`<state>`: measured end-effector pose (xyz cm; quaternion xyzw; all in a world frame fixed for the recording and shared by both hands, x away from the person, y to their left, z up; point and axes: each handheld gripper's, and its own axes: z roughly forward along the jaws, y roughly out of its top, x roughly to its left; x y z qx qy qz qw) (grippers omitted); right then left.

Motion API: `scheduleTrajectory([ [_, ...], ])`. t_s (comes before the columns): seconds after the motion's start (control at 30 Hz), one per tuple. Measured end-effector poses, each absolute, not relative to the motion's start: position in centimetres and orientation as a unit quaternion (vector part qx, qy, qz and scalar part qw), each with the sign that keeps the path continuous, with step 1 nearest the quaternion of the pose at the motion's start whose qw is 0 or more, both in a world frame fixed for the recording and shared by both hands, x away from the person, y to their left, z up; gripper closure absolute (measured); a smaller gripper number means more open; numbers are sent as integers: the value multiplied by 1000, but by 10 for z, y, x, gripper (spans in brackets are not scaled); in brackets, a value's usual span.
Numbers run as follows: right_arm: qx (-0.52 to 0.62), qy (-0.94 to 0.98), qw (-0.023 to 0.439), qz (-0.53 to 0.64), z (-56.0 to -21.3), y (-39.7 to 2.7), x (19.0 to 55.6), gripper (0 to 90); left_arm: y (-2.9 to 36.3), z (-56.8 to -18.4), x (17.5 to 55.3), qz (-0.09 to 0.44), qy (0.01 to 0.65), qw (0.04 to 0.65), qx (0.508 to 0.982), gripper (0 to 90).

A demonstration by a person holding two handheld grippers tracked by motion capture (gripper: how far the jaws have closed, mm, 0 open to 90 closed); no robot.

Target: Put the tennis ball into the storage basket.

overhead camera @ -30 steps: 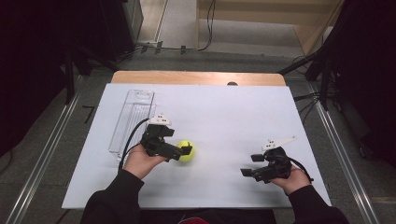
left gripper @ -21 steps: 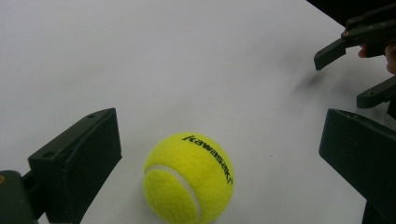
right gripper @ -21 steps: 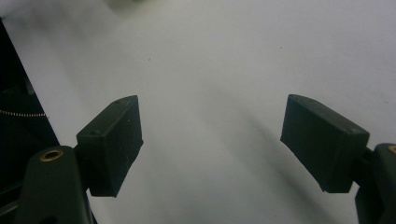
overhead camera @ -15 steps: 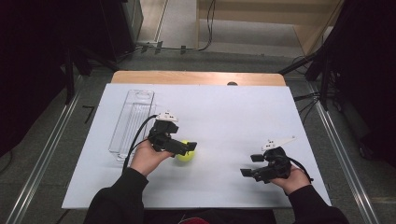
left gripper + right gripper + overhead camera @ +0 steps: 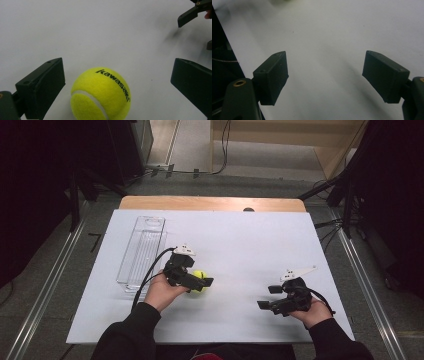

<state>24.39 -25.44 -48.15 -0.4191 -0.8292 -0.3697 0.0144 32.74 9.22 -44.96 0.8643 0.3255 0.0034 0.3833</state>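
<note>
A yellow tennis ball printed "kawasaki" rests on the white board. My left gripper is open, and the ball sits between its wide-apart jaws without touching either. A clear gap shows on both sides of the ball in the left gripper view. My right gripper is open at the front right of the board, with bare white surface between its jaws. Its jaw tips also appear at the top right of the left gripper view.
A clear plastic rectangular tray lies lengthwise on the left part of the white board. A wooden table edge runs along the far side. Metal rails flank the table on the floor.
My left gripper has moved right and forward so that its open jaws now straddle the ball. The right gripper has stayed in place.
</note>
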Motion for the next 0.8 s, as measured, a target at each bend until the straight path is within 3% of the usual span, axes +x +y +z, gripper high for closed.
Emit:
scheduleTrajectory([
  [0.8, -417, -829, 12, -373, -481, -256, 244, 185, 87, -476, 326, 8, 323, 355, 877, 0],
])
